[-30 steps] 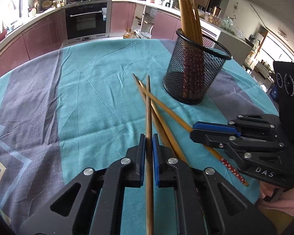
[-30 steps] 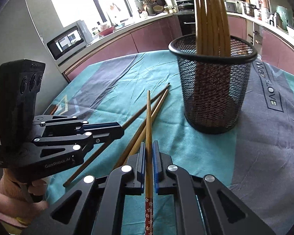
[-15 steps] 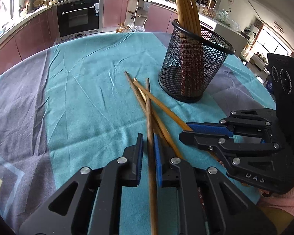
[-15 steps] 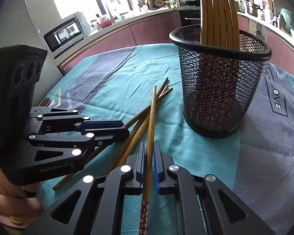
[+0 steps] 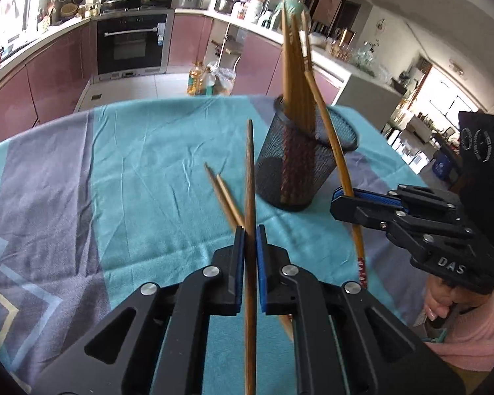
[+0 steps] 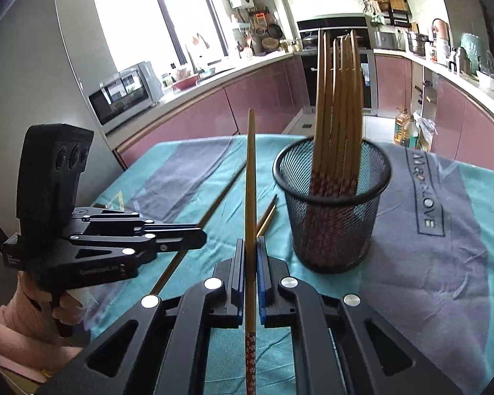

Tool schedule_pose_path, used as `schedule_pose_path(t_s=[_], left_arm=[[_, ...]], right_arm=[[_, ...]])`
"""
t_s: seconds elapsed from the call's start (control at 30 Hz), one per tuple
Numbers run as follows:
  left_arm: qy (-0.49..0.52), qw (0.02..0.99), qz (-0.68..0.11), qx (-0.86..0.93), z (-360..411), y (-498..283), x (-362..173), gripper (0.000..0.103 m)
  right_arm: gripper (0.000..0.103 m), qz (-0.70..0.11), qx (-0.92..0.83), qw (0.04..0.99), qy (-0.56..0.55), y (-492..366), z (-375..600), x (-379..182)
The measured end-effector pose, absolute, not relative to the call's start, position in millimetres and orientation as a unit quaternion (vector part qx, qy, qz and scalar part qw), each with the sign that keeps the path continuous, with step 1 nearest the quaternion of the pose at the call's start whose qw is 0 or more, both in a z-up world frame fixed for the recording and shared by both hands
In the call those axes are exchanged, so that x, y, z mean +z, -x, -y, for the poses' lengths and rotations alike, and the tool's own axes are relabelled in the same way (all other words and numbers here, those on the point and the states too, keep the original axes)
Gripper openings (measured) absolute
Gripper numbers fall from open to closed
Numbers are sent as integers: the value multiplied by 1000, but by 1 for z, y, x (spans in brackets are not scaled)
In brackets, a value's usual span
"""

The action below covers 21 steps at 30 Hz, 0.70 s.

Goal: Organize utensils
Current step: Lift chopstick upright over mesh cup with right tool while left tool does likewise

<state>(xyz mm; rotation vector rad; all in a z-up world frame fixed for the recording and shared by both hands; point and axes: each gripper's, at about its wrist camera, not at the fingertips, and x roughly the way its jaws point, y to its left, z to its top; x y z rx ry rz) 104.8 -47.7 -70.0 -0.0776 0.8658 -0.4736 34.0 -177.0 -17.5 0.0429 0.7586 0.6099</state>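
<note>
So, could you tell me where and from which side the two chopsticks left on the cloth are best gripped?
Probably one at a time, at the thick near part, from above. The two chopsticks lie flat side by side on the cloth, thin tips toward the holder, so closed jaws must straddle one across its length. Both the left gripper and right gripper already hold one.

Mesh cup (image 6: 332,210) ahead, 2 chopsticks (image 5: 225,199) below

Left hand-held gripper (image 5: 250,230) clamped tight, right hand-held gripper (image 6: 251,243) likewise (both angled downward), side by side
</note>
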Motion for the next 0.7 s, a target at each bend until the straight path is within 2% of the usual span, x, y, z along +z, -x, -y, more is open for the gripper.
schedule_pose_path(t_s=[0.7], left_arm=[[90,907,-299,-283,41,-88,34,8]], right_arm=[[6,-276,276,919,-49,-49,213,45]])
